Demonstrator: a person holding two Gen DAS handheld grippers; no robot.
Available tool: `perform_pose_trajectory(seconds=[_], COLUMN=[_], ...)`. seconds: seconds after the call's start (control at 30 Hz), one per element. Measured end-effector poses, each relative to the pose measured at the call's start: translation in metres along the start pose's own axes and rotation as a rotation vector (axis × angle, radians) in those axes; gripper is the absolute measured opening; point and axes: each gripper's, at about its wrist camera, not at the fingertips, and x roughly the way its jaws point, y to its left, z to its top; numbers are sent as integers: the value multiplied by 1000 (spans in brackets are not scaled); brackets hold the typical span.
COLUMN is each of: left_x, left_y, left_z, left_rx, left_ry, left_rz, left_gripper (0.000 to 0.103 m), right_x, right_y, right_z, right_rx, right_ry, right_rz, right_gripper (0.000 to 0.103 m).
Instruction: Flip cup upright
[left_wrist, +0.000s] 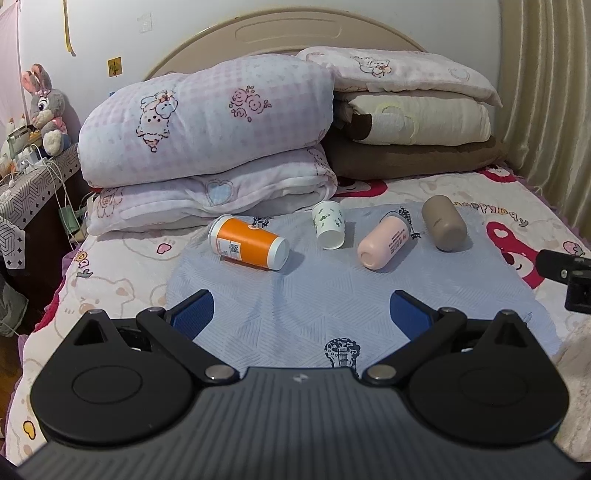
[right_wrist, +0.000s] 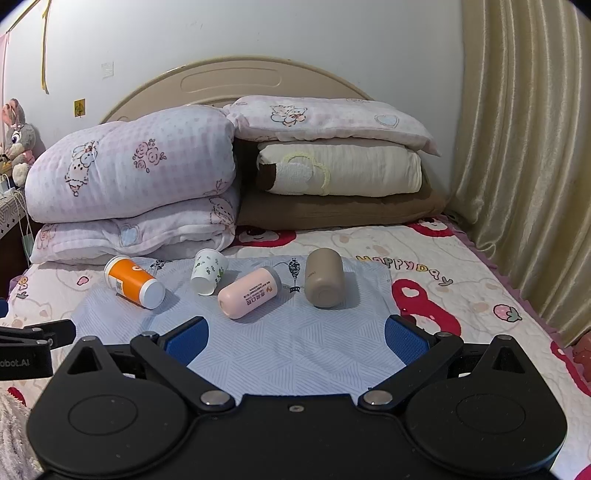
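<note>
Several cups lie on their sides on a pale blue mat (left_wrist: 332, 295) (right_wrist: 295, 343) on the bed. From left to right: an orange paper cup (left_wrist: 248, 243) (right_wrist: 133, 282), a small white cup with green leaves (left_wrist: 328, 224) (right_wrist: 208, 270), a pink cup (left_wrist: 384, 242) (right_wrist: 248, 292) and a taupe cup (left_wrist: 443, 222) (right_wrist: 324, 277). My left gripper (left_wrist: 301, 314) is open and empty, hovering over the mat's near part. My right gripper (right_wrist: 295, 341) is open and empty, just short of the pink and taupe cups.
Folded quilts (left_wrist: 207, 140) and stacked pillows (left_wrist: 413, 122) lie behind the cups against the headboard. A curtain (right_wrist: 524, 166) hangs on the right. A nightstand (left_wrist: 33, 192) with cables and a plush rabbit stands on the left. The other gripper shows at each view's edge (left_wrist: 569, 273) (right_wrist: 29, 347).
</note>
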Motion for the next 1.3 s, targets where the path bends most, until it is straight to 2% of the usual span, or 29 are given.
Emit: perform_pose_trajectory(seconds=[0.37, 0.6, 0.93, 1.3], left_x=[-5, -5, 0, -4], left_y=[-1, -1, 12, 16], left_z=[-6, -6, -9, -14], left_rx=[-6, -10, -100, -89], left_ry=[-49, -49, -45, -80], left_rz=[-17, -18, -61, -55], left_gripper=[103, 103, 103, 103], right_x=[-4, -2, -1, 3], right_y=[2, 4, 5, 5], right_z=[3, 2, 2, -2], right_rx=[-8, -10, -7, -15], right_ry=[1, 6, 10, 20], right_rz=[-5, -3, -10, -16], right_gripper=[103, 103, 103, 103])
